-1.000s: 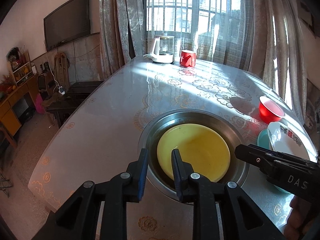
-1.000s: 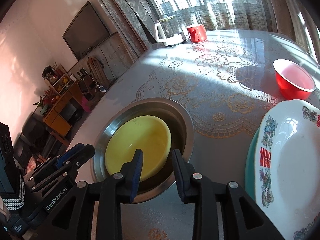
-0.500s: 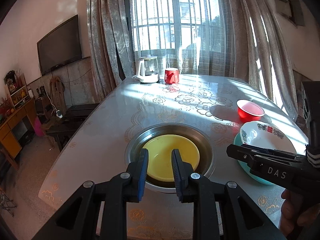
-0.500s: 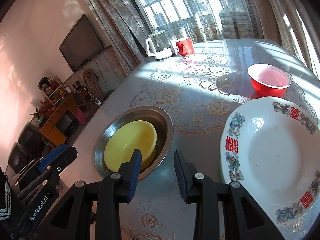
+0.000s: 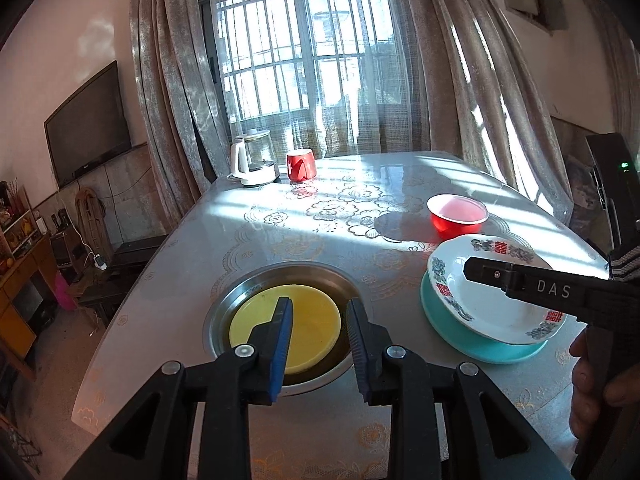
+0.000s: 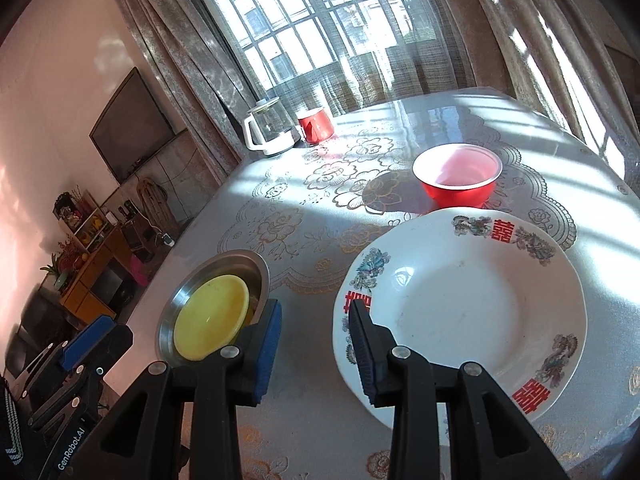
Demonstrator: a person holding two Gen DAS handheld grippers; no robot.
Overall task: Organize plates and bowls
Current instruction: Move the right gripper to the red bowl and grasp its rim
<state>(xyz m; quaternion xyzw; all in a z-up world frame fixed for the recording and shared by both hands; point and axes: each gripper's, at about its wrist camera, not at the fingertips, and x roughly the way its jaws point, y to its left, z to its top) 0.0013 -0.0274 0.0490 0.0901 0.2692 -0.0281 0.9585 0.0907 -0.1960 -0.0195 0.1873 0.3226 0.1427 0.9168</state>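
I am holding both grippers, empty, above the surface's (image 5: pixel 248 240) near edge.
Left gripper's (image 5: pixel 318 340) fingers have just been opening; right gripper's (image 6: pixel 314 344) fingers are sitting narrowly apart; open room is lying between steel basin (image 6: pixel 240 268) and white plate (image 6: pixel 460 300).

Two wrist views over shared table (image 5: pixel 224 240)

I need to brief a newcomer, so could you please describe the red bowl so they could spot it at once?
On the floral-patterned table, look just beyond the white plate with red characters. The red bowl stands alone there in sunlight, unlike the handled red mug beside the kettle.
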